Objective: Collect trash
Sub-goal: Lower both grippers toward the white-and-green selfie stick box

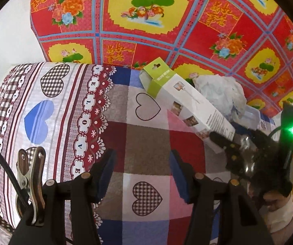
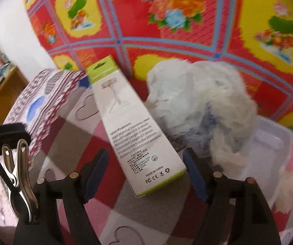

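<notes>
While both grippers point down at a patchwork heart-print bedspread (image 1: 146, 134), the left gripper (image 1: 142, 171), low in its frame, stands half open and empty. Low in the other view, the right gripper (image 2: 146, 175) gapes wide around the near end of a white-and-green box (image 2: 140, 134), pads not touching. Behind lie crumpled white plastic (image 2: 199, 106), a clear tray (image 2: 269, 143), then a red floral sheet (image 1: 167, 20).

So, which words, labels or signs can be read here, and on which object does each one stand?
"MADE IN CHINA", "FC CE": white and green box, near its lower end.
"Specifications:": same box, heading; the lines under it are too blurred to quote safely.
"V", "E", "L", "O": bedding's patterned border band.
Green side strip of the box: too small to read.
</notes>
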